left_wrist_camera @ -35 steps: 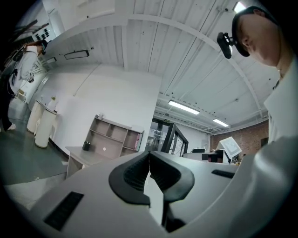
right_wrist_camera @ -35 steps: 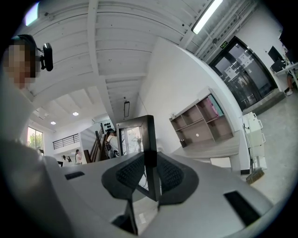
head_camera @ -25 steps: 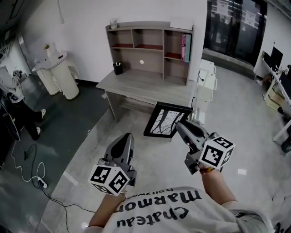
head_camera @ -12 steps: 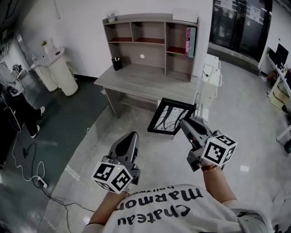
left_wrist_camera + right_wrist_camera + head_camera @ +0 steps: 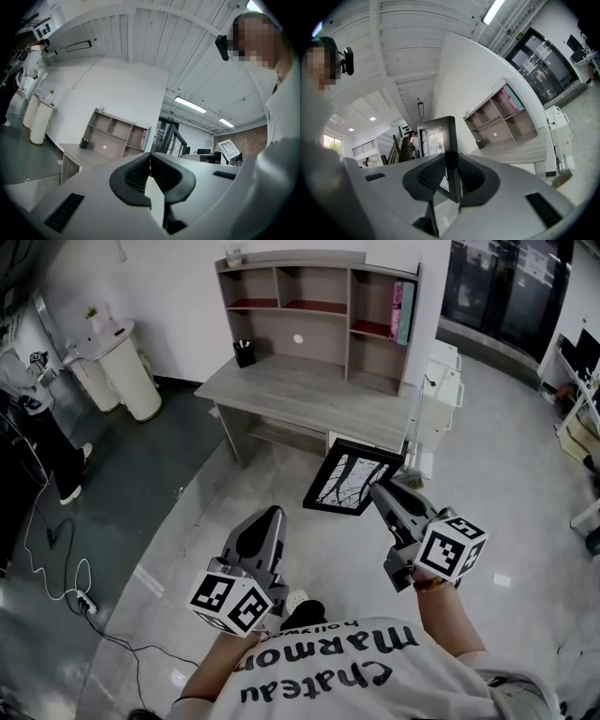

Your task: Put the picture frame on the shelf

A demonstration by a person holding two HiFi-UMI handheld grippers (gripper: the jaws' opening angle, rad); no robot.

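Glossy picture frame (image 5: 352, 479); shelf (image 5: 319, 329) apparently matt wood.

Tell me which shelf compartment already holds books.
The upper right compartment: pink and teal books stand upright against its right wall. The rest show none.

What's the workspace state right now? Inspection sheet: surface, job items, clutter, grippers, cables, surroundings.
Surface: grey desk against the wall, with the shelf unit standing on it.
Job's things: picture frame held in the air short of the desk, not yet on the shelf unit.
Clutter: dark pen cup on the desk; pink books in the shelf unit's right compartment.
Grippers: right gripper shut on the picture frame's edge; left gripper shut, nothing between its jaws.
Cables: floor cable running to a power strip at left.
Surroundings: white drawer unit right of the desk; person at the left edge; glass doors at the back right.
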